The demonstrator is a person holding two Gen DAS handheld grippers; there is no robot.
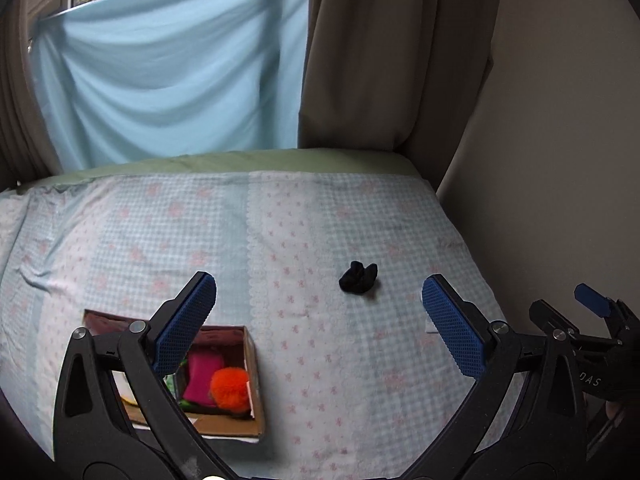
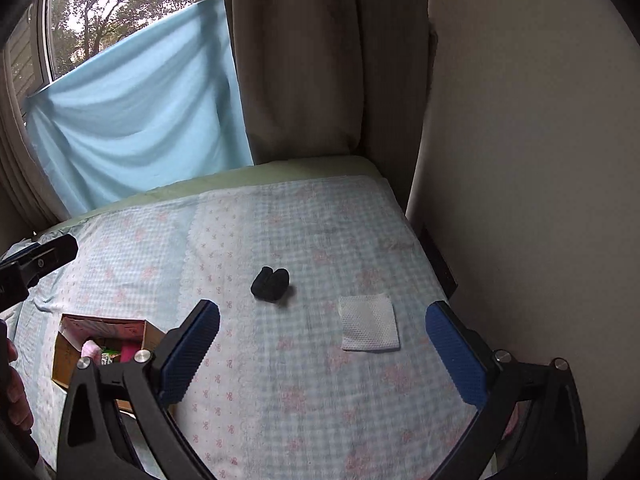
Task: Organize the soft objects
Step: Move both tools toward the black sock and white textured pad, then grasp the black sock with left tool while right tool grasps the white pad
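The left gripper (image 1: 319, 320) is hanging over the near part of the bed with its blue pads spread wide and nothing between them. That looks like a ready pose: jaws parted this far suit dropping over a soft lump rather than carrying one. The right gripper (image 2: 323, 348) is hovering to its right, also wide apart and empty, so both tools are free for the next pick.

Just below and left of the left gripper, the cardboard box (image 1: 256, 392) is sitting on the checked bedspread (image 1: 340, 380) with its top open. Inside it an orange pompom (image 1: 230, 388) is resting against a pink cloth (image 1: 202, 378), which suggests the box is serving as the collecting place.

Farther out, near the middle of the bed, the black sock bundle (image 1: 359, 277) is lying alone, well apart from the box and touching nothing but the cover. To its right and nearer, the white folded cloth (image 2: 369, 323) is lying flat, closest to the right gripper, so that side seems better placed for it.

Beyond the bed, a light blue sheet (image 1: 168, 64) is hanging over the window beside a beige curtain (image 1: 380, 52).
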